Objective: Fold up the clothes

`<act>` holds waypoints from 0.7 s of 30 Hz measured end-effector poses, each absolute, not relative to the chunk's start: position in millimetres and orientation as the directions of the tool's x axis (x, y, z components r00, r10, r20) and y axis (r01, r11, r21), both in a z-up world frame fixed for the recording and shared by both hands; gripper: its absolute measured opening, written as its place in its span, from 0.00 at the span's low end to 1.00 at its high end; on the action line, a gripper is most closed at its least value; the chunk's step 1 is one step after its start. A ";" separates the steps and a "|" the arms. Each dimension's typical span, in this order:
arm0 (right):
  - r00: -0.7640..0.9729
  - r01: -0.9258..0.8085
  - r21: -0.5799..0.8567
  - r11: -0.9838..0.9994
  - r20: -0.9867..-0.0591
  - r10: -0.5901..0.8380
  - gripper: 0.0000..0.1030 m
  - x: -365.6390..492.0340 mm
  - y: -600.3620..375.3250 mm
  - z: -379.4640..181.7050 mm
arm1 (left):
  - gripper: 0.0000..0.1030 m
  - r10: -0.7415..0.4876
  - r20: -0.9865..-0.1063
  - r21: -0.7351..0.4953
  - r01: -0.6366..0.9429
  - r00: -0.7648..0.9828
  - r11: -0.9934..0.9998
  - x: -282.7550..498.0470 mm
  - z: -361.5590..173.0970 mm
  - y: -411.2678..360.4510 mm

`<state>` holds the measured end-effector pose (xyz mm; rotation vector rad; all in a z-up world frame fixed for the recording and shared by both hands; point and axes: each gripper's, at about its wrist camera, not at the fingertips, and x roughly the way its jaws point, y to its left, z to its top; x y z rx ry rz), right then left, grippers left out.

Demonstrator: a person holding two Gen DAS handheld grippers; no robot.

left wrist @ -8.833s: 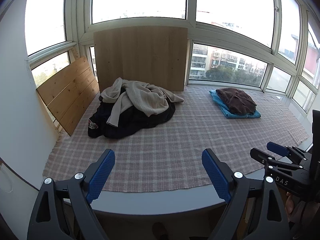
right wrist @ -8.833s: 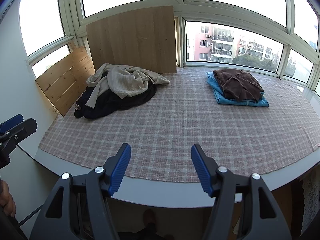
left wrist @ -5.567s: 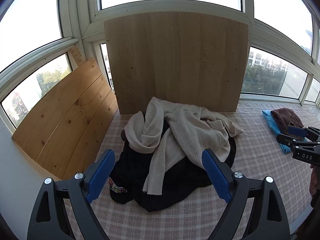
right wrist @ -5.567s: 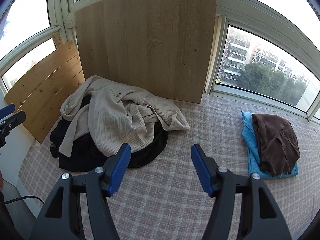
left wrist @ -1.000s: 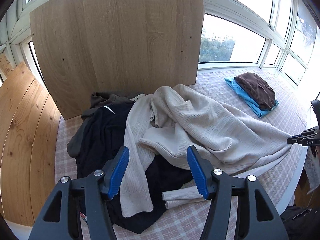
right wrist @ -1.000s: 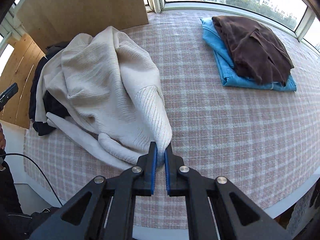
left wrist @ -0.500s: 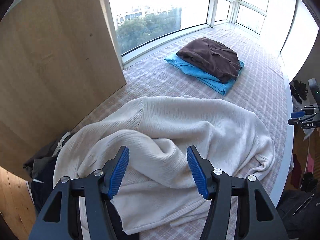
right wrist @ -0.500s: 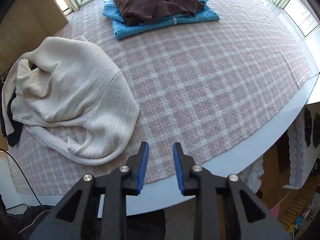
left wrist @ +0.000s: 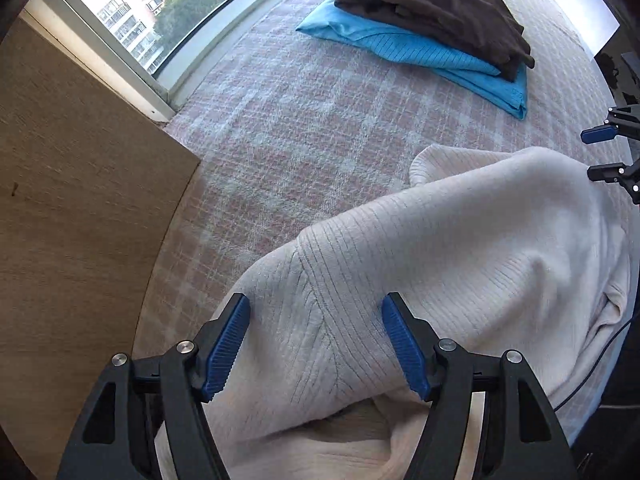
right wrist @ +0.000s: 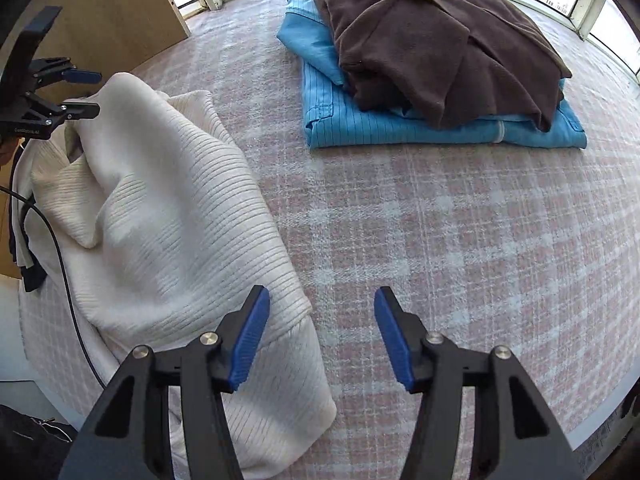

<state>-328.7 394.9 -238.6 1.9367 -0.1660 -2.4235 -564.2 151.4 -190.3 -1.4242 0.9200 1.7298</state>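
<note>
I count one cream sweater [right wrist: 168, 216], two folded clothes, one blue [right wrist: 400, 124], one brown [right wrist: 440, 32], and one board [left wrist: 72, 208].

Black tongs [right wrist: 318, 334] (blue ribbed pads [right wrist: 247, 342]).

Home, looks like an enclosed bay-window balcony in a flat: curved window [left wrist: 168, 40] facing apartment blocks and trees, pink plaid cloth [right wrist: 460, 220] over the worktop, folded clothes [right wrist: 432, 60] stacked on it, wooden board [left wrist: 72, 200] leaning alongside.
</note>
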 end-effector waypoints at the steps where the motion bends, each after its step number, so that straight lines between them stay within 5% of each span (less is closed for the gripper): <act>1: -0.215 -0.026 0.099 -0.995 -0.972 -0.091 0.53 -335.3 391.6 -241.5 | 0.61 0.077 -0.992 0.048 -0.862 -0.100 -0.504 -568.3 -199.6 149.8; 3: -0.192 -0.001 0.092 -0.996 -0.977 -0.090 0.53 -344.9 383.2 -248.0 | 0.27 0.084 -0.996 -0.024 -0.852 -0.023 -0.522 -570.4 -211.6 144.2; 6: -0.175 0.034 0.068 -0.997 -0.982 -0.073 0.53 -349.7 369.2 -255.2 | 0.18 0.122 -0.992 -0.028 -0.867 -0.039 -0.498 -555.0 -206.2 132.7; 7: -0.183 0.052 0.070 -0.996 -0.980 -0.079 0.51 -347.7 364.2 -254.4 | 0.16 0.139 -0.990 -0.039 -0.867 -0.035 -0.497 -548.0 -201.1 126.5; 10: -0.179 0.093 0.096 -0.991 -0.978 -0.111 0.04 -340.2 351.2 -250.7 | 0.11 0.179 -0.983 -0.066 -0.866 -0.028 -0.496 -521.3 -182.8 101.6; 16: -0.215 0.128 0.095 -0.987 -0.969 -0.121 0.04 -304.2 329.6 -211.6 | 0.10 0.207 -0.978 -0.094 -0.826 -0.028 -0.556 -446.3 -145.8 39.6; 21: -0.044 0.222 0.106 -0.969 -0.992 -0.118 0.04 -249.2 299.2 -231.4 | 0.12 0.181 -0.981 -0.169 -0.782 0.072 -0.601 -366.7 -170.3 7.4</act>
